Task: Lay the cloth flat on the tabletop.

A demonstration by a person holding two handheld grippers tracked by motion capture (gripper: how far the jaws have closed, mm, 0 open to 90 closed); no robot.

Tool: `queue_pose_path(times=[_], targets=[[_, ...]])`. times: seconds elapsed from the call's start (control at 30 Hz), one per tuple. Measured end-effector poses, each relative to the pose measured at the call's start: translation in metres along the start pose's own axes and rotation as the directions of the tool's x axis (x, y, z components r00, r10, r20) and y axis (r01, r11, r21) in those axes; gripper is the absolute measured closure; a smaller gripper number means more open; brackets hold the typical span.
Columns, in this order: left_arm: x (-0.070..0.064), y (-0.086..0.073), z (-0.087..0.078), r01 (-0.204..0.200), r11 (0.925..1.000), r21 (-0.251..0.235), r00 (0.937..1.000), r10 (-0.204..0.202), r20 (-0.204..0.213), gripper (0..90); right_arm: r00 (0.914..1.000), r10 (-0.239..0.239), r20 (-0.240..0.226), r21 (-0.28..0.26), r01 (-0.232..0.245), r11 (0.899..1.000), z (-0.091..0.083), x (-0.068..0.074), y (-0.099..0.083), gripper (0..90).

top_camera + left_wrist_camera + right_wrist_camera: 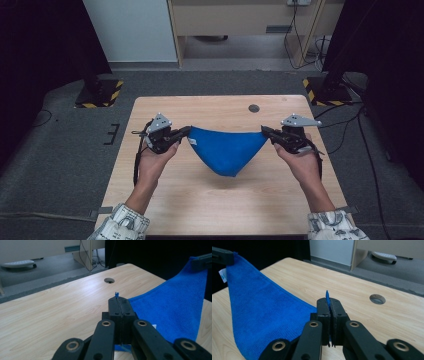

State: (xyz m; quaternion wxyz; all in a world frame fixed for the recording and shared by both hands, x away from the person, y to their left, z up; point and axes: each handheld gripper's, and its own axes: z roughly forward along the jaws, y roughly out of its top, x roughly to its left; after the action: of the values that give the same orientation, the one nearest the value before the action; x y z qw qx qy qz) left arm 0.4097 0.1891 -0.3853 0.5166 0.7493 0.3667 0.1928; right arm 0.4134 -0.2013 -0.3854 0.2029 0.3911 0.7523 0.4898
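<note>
Status: the blue cloth (227, 150) hangs stretched above the worktop (165, 107) between both grippers. The left gripper (184, 134) and the right gripper (266, 132) each have fingers clamped tight on a corner — lift done; folding or laying flat likely remains.

Fuzzy blue terry cloth (227, 150), pale matt wood-grain table (210, 200), matt black plastic jaws
</note>
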Motion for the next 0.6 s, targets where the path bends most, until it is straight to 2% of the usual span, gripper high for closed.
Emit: queue_pose_path(times=[0.13,0.27,0.43,0.6], targets=[[-0.008,0.010,-0.008,-0.026,0.9996,-0.008,0.9996,0.026,0.007,90.0,1.0000,-0.008,-0.005,-0.015,0.008,1.000,-0.012,0.005,0.011,87.9],[-0.013,0.020,-0.015,-0.035,0.9992,-0.018,0.9993,0.035,0.014,90.0,0.9997,-0.025,-0.004,-0.022,0.025,0.999,-0.022,0.011,0.024,87.9],[-0.011,0.030,-0.016,-0.021,0.9996,-0.018,0.9998,0.021,0.007,90.0,0.9991,-0.041,0.008,-0.015,0.041,0.999,-0.026,0.012,0.037,87.9],[-0.019,0.041,-0.034,-0.045,0.9983,-0.038,0.9989,0.046,0.010,90.0,0.9983,-0.058,0.002,-0.040,0.059,0.997,-0.042,0.017,0.049,87.9]])
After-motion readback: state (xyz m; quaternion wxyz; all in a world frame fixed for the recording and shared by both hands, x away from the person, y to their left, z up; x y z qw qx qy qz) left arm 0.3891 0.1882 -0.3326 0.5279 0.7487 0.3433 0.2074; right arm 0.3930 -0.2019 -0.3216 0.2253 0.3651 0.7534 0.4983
